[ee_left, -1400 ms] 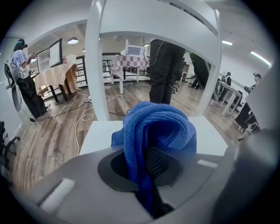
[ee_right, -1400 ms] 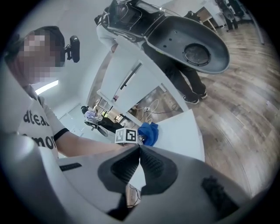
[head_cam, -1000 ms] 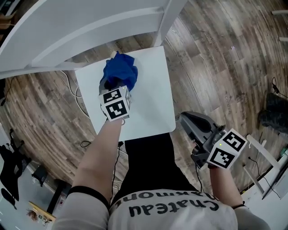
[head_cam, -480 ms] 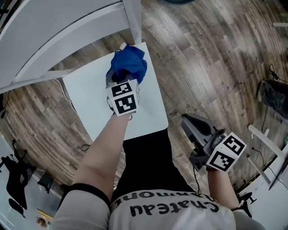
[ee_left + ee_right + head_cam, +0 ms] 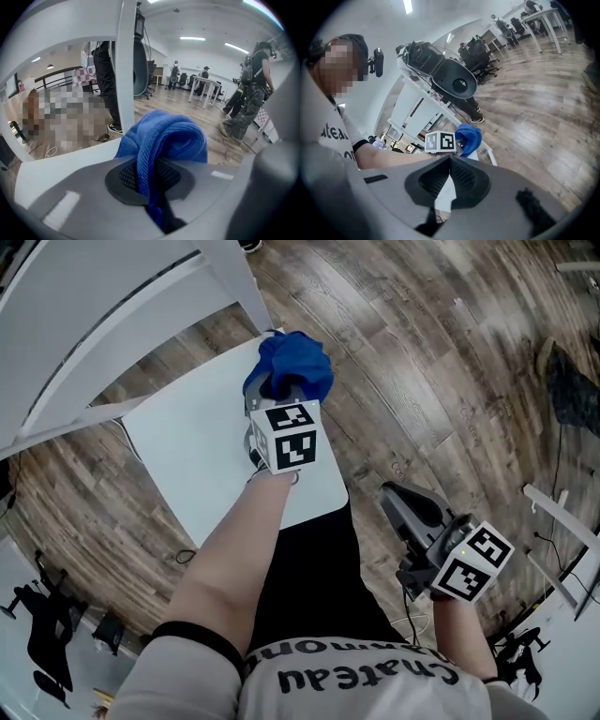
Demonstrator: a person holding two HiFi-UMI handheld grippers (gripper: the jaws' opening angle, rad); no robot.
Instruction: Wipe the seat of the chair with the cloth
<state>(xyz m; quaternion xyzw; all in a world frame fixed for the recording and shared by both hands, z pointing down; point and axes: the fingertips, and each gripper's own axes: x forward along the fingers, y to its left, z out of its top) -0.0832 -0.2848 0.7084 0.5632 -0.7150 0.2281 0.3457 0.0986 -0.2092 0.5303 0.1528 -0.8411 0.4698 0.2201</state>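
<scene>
The left gripper is clamped on a bunched blue cloth, and its own view shows a fold of the cloth pinched between the two pads. The bundle sits at the far right corner of the white chair seat, just beside the post of the chair back, and it seems to press down on the seat there. The right gripper hangs idle off to the right over the wooden floor, well apart from the chair, with its jaws together on nothing. The step in hand looks like a wiping stroke at the seat's edge. To do it well, the cloth should be pressed low so a broad face of it drags on the surface, not just a tip. The stroke should stay inside the right rim so the bundle does not slip off. Overlapping passes can then run toward the left and near side.
</scene>
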